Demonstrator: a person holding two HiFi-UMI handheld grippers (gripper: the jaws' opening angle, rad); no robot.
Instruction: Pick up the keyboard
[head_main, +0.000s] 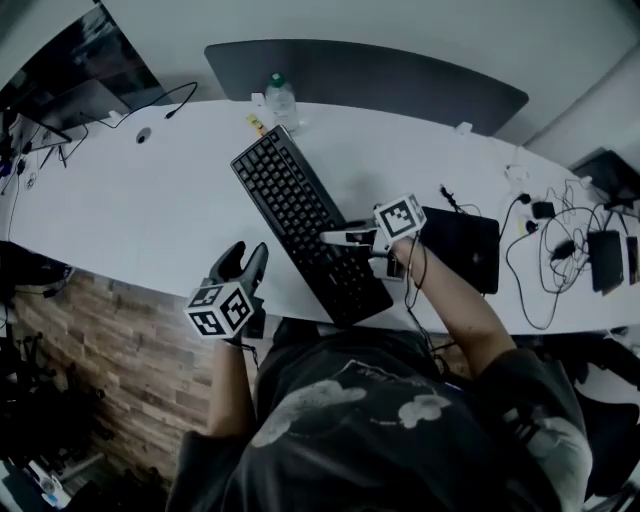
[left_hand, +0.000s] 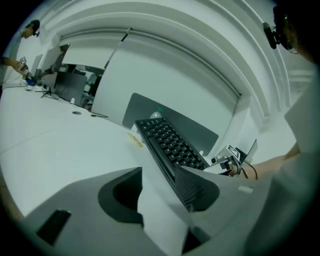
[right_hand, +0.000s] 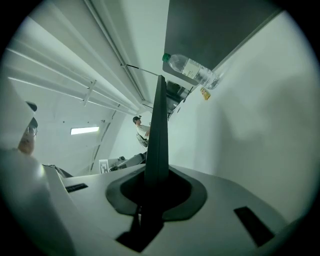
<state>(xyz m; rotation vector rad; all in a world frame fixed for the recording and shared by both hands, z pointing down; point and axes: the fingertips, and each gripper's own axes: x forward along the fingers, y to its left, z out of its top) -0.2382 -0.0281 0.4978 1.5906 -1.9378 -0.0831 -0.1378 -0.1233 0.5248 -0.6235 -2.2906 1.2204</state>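
"Dark printed shirt (head_main: 370, 430) filled the bottom of the head view," the first observer said, "and just beyond it the keyboard (head_main: 295, 205) lay slantwise on the white table (head_main: 150, 210), its far end close to a water bottle (head_main: 283, 100)."

"And the two grips?" the second asked.

"The right gripper (head_main: 335, 238) was clamped on the keyboard's right long edge, near the person's end. Its own view showed the board edge-on, pinched between the pads. The left gripper (head_main: 247, 252) stood partly open and empty, just beside the opposite long edge, with only bare table between its jaws. (Whether the board was lifted clear of the table could not be told.)"

"How would it handle?"

"Probably as a stiff, fairly light plastic slab. It was long, though, so held by one edge near one end it would likely lever and twist in the pads, and the smooth casing might slip. The left gripper would do best on the bare rim of the opposite edge, not on the keycaps, which could depress or pop off."
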